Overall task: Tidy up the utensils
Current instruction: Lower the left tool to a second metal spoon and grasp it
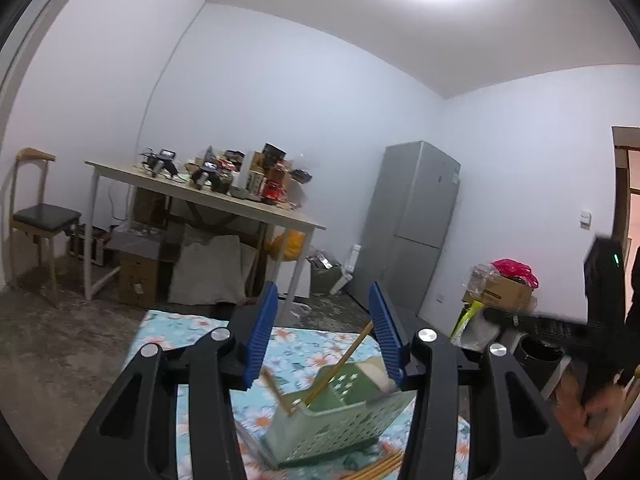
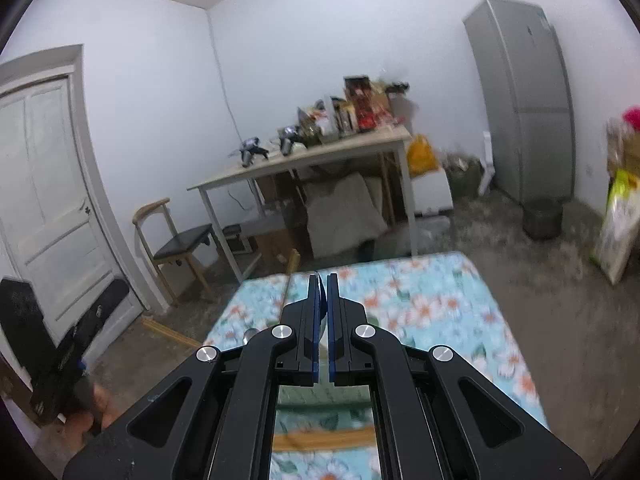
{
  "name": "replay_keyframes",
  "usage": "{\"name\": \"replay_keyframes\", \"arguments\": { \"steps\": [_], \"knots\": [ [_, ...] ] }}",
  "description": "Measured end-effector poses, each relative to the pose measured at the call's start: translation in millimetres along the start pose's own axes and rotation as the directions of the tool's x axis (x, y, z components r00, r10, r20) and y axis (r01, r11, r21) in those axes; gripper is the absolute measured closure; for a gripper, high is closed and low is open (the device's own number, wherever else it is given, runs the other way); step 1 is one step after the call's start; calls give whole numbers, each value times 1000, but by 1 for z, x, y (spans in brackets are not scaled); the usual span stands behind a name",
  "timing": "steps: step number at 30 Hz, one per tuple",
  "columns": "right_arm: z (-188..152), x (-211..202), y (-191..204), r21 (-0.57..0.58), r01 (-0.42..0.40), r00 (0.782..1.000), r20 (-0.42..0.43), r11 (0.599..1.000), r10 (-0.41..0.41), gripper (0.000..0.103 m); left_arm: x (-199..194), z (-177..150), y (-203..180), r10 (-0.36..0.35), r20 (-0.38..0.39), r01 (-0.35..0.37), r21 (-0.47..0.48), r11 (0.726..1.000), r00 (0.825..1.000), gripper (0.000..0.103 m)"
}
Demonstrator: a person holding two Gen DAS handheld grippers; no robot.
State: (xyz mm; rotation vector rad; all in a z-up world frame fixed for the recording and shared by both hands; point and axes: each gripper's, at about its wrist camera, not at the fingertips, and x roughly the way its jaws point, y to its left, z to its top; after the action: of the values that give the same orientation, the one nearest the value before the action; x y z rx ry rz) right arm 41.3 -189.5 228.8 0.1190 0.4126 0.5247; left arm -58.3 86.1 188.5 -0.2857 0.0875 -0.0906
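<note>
Two chopsticks (image 1: 340, 364) stand in green basket (image 1: 340, 424), below & between left hand-held gripper (image 1: 324, 332) w/ jaws apart, empty. Right hand-held gripper (image 2: 323, 284) together. Floral bench (image 1: 176, 328); fridge (image 1: 416, 224) beyond, right.

The left gripper (image 1: 324, 332) is held about level, and its two blue-padded fingers (image 1: 262, 336) are parted, with nothing pressed between them. The right gripper (image 2: 324, 300) is tilted a little downward, and its blue pads are brought together, with only a thin slit left between them and nothing gripped. A hand (image 2: 86, 412) is seen blurred at the lower left of the right wrist view, wrapped around a black handle.
</note>
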Motion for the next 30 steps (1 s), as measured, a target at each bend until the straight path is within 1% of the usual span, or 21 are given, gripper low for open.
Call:
{"name": "replay_keyframes", "arguments": {
  "steps": [3,7,9,11,12,15,17,19,21,23,24,25,27,28,30],
  "knots": [
    [10,1,14,-65,30,999,29,997,-28,102,-19,-2,6,21,3,-21,-6,1000,1000,57],
    [12,10,21,-107,45,999,18,993,-43,102,-33,-9,15,64,-17,-64,-1,998,998,57],
    [11,12,20,-101,40,999,7,994,-40,102,-36,-12,26,85,-28,-86,-30,996,996,57],
    [11,15,20,-106,48,999,5,993,-48,102,-39,-14,42,91,-40,-95,-98,991,995,57],
    [12,17,22,-121,67,998,10,990,-66,102,-41,-16,52,101,-47,-106,-140,984,994,57],
    [11,20,30,-174,107,994,26,979,-104,102,-46,-19,65,128,-51,-135,-161,978,990,57],
    [10,25,37,-222,121,993,29,968,-118,102,-48,-22,67,142,-55,-149,-152,977,988,57],
    [5,31,45,-266,122,992,19,956,-122,102,-48,-25,67,139,-64,-148,-150,978,988,57],
    [-3,39,55,-323,142,989,19,935,-144,102,-46,-28,67,142,-75,-152,-143,978,987,57],
    [-17,46,69,-411,167,985,36,896,-167,102,-44,-33,68,145,-90,-156,-138,978,985,57],
    [-27,52,78,-470,173,984,41,865,-175,102,-42,-34,68,144,-97,-157,-141,977,985,57],
    [-35,58,82,-503,165,984,28,848,-175,102,-41,-36,70,142,-107,-157,-148,976,984,57],
    [-50,73,87,-545,118,986,-36,830,-164,102,-38,-42,72,145,-131,-165,-160,973,981,57],
    [-55,79,88,-553,100,985,-63,827,-161,102,-35,-43,74,145,-142,-168,-165,972,979,57],
    [-62,86,86,-544,74,983,-101,836,-153,102,-31,-48,81,143,-174,-175,-183,967,974,57]
  ]
}}
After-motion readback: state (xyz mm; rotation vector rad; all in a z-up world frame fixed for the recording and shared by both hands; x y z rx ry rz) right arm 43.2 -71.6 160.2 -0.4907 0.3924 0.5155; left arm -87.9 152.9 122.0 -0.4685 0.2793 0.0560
